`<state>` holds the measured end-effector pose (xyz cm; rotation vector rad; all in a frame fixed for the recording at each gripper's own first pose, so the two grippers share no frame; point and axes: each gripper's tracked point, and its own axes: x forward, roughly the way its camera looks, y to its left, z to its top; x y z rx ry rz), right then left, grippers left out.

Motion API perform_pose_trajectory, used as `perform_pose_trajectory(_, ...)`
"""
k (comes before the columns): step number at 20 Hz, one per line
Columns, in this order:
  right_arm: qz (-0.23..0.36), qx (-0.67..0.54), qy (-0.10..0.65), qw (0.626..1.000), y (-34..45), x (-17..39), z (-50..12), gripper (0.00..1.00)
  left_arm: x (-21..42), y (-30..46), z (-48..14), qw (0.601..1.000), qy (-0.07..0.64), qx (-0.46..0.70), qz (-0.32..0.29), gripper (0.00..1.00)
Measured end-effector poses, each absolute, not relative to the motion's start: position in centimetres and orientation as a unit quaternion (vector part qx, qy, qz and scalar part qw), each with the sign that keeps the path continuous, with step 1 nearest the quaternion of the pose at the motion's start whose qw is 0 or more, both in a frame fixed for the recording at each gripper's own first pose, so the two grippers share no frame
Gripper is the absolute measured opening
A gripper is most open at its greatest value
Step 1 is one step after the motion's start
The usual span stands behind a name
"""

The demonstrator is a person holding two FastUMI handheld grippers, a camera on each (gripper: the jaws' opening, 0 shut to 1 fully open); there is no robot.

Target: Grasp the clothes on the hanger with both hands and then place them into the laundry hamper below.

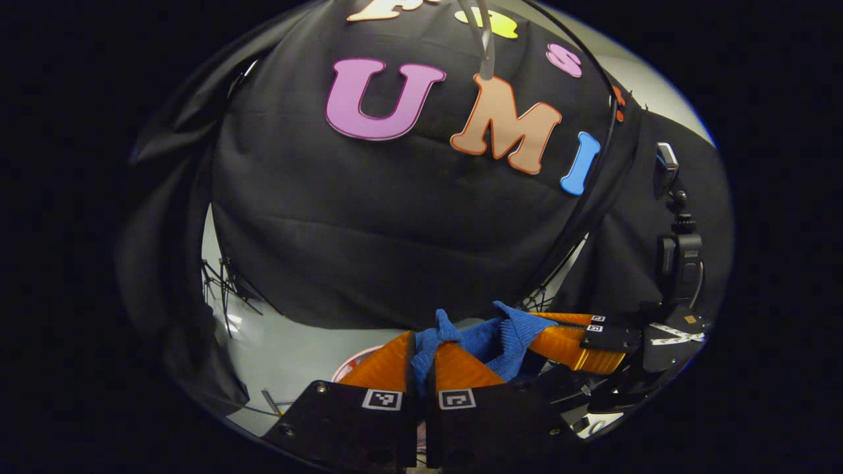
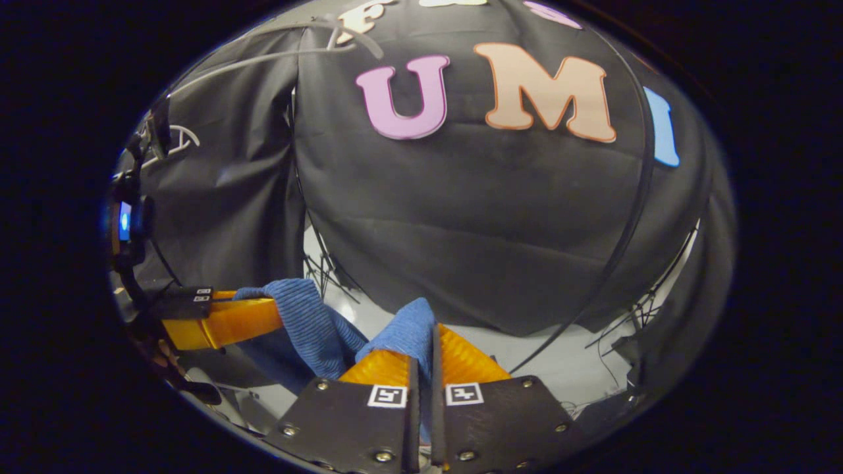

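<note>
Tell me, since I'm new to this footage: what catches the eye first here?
The blue cloth stands out, bunched low in the left gripper view and pinched in the left claw. In the right gripper view the right claw is shut on another fold of it, with the cloth stretched between the two claws against the black booth wall.

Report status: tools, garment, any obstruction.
Left tool shut on blue garment. Right tool shut on it too. Garment bunched between both, off the hanger. Nothing in the way visible; hamper not confirmed.
</note>
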<state>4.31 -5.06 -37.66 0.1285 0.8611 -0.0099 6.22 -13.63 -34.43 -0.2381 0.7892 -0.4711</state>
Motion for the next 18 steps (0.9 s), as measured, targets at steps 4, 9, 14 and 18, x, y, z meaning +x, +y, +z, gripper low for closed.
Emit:
perform_pose_trajectory(4, -0.015, 0.071, 0.467, 0.881, -4.5, 1.9, -41.2, 0.08, 3.7, -12.6, -38.3, 0.869, 0.433, -0.093, -0.221, 0.07)
perform_pose_trajectory(9, -0.021, 0.087, 0.494, 0.865, -3.8, 0.4, -42.6, 0.08, 0.7, -12.4, -42.2, 0.837, 0.499, -0.073, -0.212, 0.1)
perform_pose_trajectory(14, -0.018, 0.08, 0.489, 0.868, -3.9, 0.3, -41.9, 0.08, -1.2, -12.6, -44.0, 0.822, 0.522, -0.081, -0.213, 0.33)
perform_pose_trajectory(18, -0.015, 0.076, 0.485, 0.871, -3.8, 0.0, -41.5, 0.08, -1.4, -12.5, -44.0, 0.824, 0.521, -0.079, -0.21, 0.33)
